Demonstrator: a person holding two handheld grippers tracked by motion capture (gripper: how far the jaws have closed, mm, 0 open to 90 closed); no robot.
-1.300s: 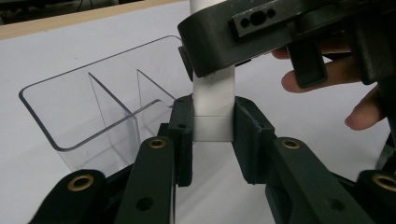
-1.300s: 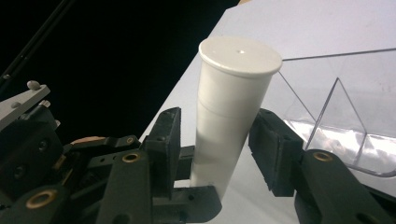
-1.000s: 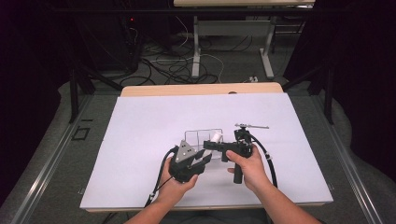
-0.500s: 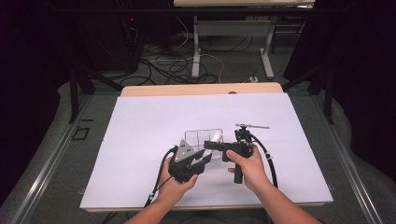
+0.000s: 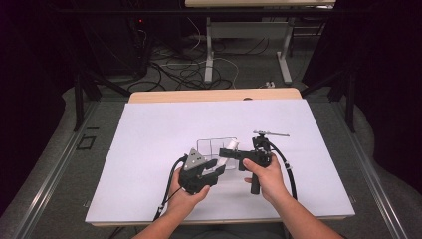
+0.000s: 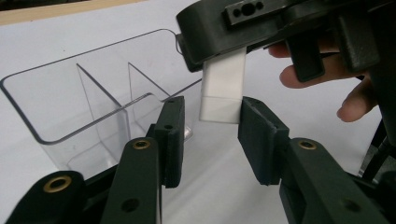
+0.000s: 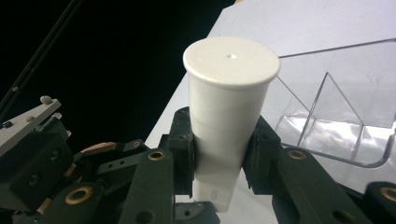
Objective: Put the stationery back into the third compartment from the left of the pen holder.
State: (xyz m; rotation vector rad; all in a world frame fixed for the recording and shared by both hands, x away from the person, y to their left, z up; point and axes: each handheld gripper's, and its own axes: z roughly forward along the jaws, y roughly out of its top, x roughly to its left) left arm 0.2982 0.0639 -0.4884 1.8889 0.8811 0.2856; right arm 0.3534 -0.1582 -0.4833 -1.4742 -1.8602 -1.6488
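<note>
A white tube with a flat round cap (image 7: 229, 93) is held level over the table, with my right gripper (image 7: 217, 156) shut on its body. In the high view the tube (image 5: 233, 145) hangs above the near edge of a clear divided box (image 5: 216, 144). My left gripper (image 6: 211, 135) faces the tube's square bottom end (image 6: 223, 86). Its jaws have just been opening. That end sits between the pads, with a gap on the left side. The clear box (image 6: 70, 107) stands just behind the left jaws, and its compartments hold nothing.
White paper (image 5: 149, 149) covers the table, and a wooden strip (image 5: 214, 94) shows at the far edge. A small metal tool with a thin rod (image 5: 271, 133) lies just beyond my right hand. Cables trail from both grippers toward the near edge.
</note>
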